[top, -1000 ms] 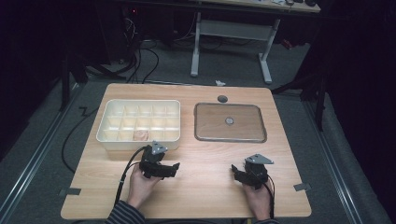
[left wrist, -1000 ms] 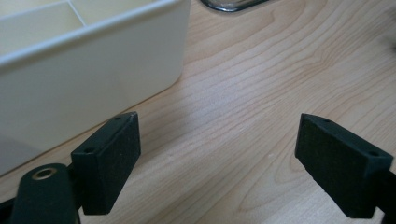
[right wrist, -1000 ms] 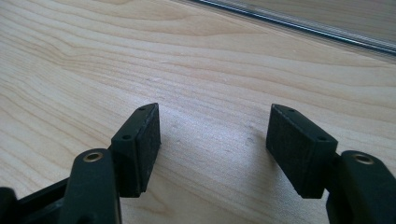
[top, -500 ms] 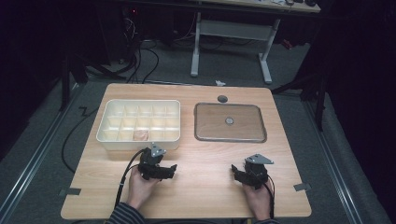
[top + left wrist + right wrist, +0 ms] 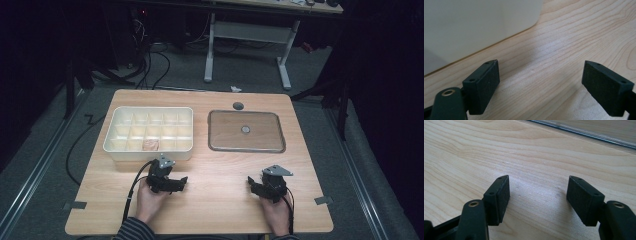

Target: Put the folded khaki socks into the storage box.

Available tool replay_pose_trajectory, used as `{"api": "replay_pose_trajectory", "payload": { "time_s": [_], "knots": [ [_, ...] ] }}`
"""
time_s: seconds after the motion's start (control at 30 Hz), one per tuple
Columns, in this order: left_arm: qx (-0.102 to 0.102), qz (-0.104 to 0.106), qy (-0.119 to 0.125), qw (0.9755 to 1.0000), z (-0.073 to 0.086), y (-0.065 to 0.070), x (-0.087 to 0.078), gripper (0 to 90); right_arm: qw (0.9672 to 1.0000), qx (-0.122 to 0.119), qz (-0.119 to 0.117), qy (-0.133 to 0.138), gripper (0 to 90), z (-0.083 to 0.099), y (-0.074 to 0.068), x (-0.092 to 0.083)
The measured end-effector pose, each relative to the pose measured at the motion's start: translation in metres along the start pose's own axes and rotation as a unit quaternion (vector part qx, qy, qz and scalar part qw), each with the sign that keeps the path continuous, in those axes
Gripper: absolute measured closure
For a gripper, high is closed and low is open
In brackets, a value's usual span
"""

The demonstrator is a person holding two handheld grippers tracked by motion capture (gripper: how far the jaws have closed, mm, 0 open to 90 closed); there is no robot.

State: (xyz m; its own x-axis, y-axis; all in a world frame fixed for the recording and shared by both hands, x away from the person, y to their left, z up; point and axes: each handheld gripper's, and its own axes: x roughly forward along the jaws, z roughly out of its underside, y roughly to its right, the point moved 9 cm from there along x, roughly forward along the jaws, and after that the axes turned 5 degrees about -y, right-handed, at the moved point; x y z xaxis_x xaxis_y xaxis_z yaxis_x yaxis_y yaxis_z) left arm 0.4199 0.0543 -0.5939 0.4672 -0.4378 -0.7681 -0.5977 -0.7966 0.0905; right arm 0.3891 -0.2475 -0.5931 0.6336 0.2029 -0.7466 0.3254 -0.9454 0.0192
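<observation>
The left tool hovers low over the wooden surface, jaws spread wide with nothing between them, near the white box's side wall.

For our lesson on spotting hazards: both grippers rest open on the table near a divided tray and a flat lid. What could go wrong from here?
1. The left gripper sits close to the white tray; a careless reach might shove it.
2. The clear lid lies flat, so the right gripper may struggle to get its jaws under the rim.
3. The left gripper's trailing cable could snag.

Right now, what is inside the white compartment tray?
The white compartment tray holds one small pinkish item in a front-row compartment. Other compartments look empty; the near wall hides the front row's floor.
</observation>
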Motion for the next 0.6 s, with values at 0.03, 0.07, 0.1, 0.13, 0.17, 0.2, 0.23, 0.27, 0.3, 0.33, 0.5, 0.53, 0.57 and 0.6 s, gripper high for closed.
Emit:
{"api": "replay_pose_trajectory", "payload": {
  "time_s": [0.03, 0.07, 0.1, 0.13, 0.17, 0.2, 0.23, 0.27, 0.3, 0.33, 0.5, 0.53, 0.57, 0.6],
  "knots": [
    [0.006, -0.007, 0.0, 1.0, 0.0002, -0.0008, 0.0006, 15.3, 1.0, 0.0, 0.0, 0.0, 35.3, 0.0, -0.0001, 0.0],
    [0.013, -0.015, 0.001, 0.9998, 0.0004, -0.0012, 0.0015, 15.3, 1.0, 0.0, 0.0, 0.0, 35.3, 0.0, 0.0, 0.0],
    [0.016, -0.018, 0.002, 0.9997, 0.0006, -0.0011, 0.0018, 15.3, 1.0, 0.0, 0.0, 0.0, 35.3, 0.0001, 0.0, 0.0],
    [0.019, -0.021, 0.003, 0.9996, 0.0007, -0.0011, 0.0024, 15.2, 1.0, 0.0, 0.0, 0.0, 35.3, 0.0, 0.0, 0.0],
    [0.022, -0.023, 0.004, 0.9995, 0.0007, -0.001, 0.0027, 15.2, 1.0, 0.0, 0.0, 0.0, 35.3, 0.0, -0.0001, 0.0],
    [0.027, -0.027, 0.005, 0.9992, 0.0011, -0.0014, 0.0032, 15.2, 1.0, 0.0, 0.0, 0.0, 35.3, 0.0001, 0.0, 0.0],
    [0.027, -0.027, 0.006, 0.9992, 0.0012, -0.0013, 0.0032, 15.0, 1.0, 0.0, 0.0, 0.0, 35.3, 0.0001, 0.0, 0.0],
    [0.028, -0.027, 0.011, 0.9992, 0.0015, -0.0017, 0.0033, 15.1, 1.0, 0.0, 0.0, 0.0, 35.3, 0.0001, 0.0, 0.0],
    [0.028, -0.026, 0.016, 0.9991, 0.0018, -0.002, 0.0033, 15.1, 1.0, 0.0, 0.0, 0.0, 35.3, 0.0001, -0.0001, 0.0],
    [0.029, -0.025, 0.019, 0.9991, 0.0022, -0.0021, 0.0031, 15.1, 1.0, 0.0, 0.0, 0.0, 35.3, 0.0001, -0.0001, 0.0],
    [0.032, -0.024, 0.02, 0.999, 0.0028, -0.0025, 0.0027, 15.4, 1.0, -0.001, 0.0, 0.0, 35.3, 0.0001, -0.0002, 0.0],
    [0.032, -0.024, 0.02, 0.999, 0.0028, -0.0025, 0.0027, 15.4, 1.0, -0.001, 0.0, 0.0, 35.3, 0.0001, -0.0002, 0.0],
    [0.032, -0.024, 0.02, 0.999, 0.0028, -0.0024, 0.0027, 15.4, 1.0, -0.001, 0.0, 0.0, 35.3, 0.0001, -0.0002, 0.0],
    [0.032, -0.024, 0.02, 0.999, 0.0028, -0.0024, 0.0027, 15.4, 1.0, -0.001, 0.0, 0.0, 35.3, 0.0001, -0.0002, 0.0]
  ]
}}
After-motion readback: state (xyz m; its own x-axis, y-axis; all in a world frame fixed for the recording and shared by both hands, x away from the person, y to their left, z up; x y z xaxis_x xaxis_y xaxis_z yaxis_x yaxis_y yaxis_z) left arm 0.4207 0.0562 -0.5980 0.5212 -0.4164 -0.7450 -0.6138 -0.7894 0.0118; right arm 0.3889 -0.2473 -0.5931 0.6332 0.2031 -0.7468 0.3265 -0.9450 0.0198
